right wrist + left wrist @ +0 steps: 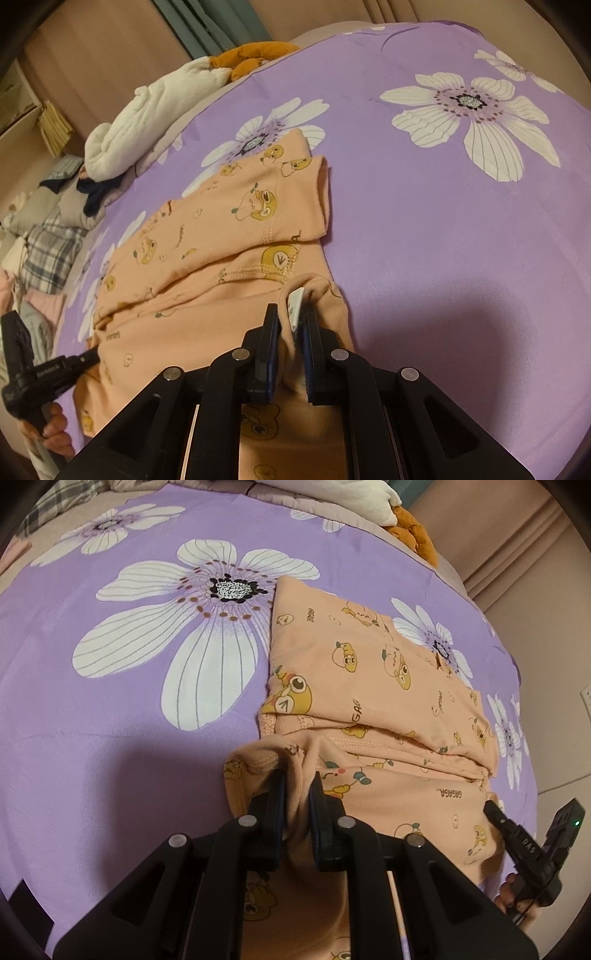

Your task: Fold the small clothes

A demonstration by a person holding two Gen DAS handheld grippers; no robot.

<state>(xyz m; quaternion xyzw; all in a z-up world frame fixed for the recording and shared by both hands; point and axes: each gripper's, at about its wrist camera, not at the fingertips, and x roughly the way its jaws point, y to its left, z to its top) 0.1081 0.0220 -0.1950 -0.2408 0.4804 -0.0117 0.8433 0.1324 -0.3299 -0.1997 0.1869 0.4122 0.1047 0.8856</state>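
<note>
A bed (110, 768) with a purple flowered cover carries an orange printed garment (369, 686), partly folded, lying near the cover's edge. The left gripper (298, 779) pinches a bunched fold at one near corner. The right gripper (291, 314) has its jaws pressed on the other corner, next to a white label (296, 306).

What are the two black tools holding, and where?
Both hold the peach garment by its near edge: left tool pinches one corner, right tool the other, by the white label.
</note>
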